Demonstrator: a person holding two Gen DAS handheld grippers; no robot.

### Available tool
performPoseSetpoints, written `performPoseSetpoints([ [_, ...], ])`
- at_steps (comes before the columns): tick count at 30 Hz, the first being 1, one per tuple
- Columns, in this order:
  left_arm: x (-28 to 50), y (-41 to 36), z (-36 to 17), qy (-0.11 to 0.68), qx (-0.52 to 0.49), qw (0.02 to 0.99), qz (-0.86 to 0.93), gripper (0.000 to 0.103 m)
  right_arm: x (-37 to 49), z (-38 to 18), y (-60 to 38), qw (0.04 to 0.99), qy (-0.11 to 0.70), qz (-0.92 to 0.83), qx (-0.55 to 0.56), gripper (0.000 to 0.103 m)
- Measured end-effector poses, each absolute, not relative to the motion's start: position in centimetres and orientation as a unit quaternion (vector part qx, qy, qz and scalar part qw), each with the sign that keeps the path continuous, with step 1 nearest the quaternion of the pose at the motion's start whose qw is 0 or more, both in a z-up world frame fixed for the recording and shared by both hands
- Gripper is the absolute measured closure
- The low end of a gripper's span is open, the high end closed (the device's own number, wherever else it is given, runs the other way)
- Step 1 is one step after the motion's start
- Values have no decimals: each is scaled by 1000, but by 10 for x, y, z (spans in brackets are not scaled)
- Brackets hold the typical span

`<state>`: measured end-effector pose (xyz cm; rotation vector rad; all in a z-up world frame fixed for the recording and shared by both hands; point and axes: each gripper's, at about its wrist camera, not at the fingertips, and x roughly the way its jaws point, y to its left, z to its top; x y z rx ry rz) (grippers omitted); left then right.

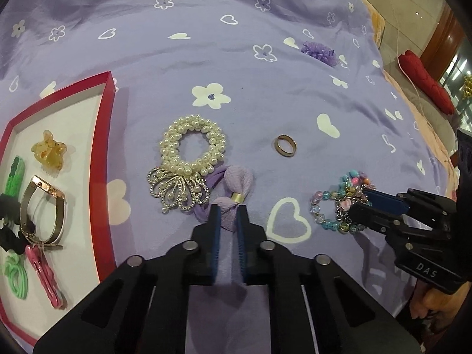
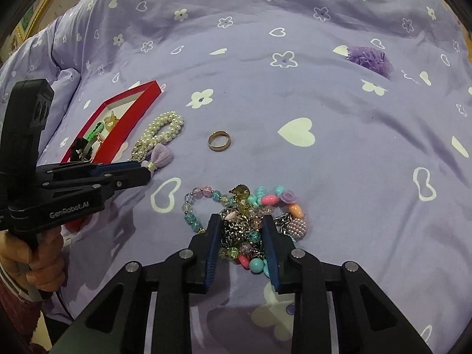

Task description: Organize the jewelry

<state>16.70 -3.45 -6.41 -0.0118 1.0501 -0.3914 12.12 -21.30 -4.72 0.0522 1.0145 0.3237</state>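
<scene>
My left gripper (image 1: 229, 208) is shut on a lilac fabric hair tie (image 1: 234, 188) with a gold band, lying on the purple bedspread beside a pearl scrunchie (image 1: 191, 147) with a rhinestone butterfly. My right gripper (image 2: 241, 219) has its fingers on both sides of a pile of colourful beaded bracelets (image 2: 244, 209), closing on it. A gold ring (image 1: 285, 145) lies between the two groups; it also shows in the right wrist view (image 2: 219, 140). The red tray (image 1: 103, 159) at left holds a watch (image 1: 44, 206), an amber claw clip (image 1: 48, 152), green ties and a pink clip.
A purple fabric flower (image 1: 320, 51) lies farther back on the bedspread; it also shows in the right wrist view (image 2: 371, 59). The bed edge, floor and a red cushion (image 1: 424, 85) are at right. Folds in the bedspread rise at the back.
</scene>
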Motion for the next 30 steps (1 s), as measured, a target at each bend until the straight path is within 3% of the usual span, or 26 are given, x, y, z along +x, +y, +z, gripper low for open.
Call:
performPoseSetpoints([
  [7, 158, -34, -59, 491, -11, 849, -195, 103, 118, -43, -220, 861, 478, 164, 55, 89],
  [26, 146, -11, -40, 478, -56, 853, -201, 103, 108, -6, -224, 879, 432, 180, 94, 93],
  [28, 151, -16, -44, 484, -48, 851, -196, 99, 107, -12, -225, 875, 442, 174, 92, 92],
  [30, 155, -22, -46, 485, -40, 851, -197, 87, 107, -18, -230, 870, 453, 168, 97, 89],
])
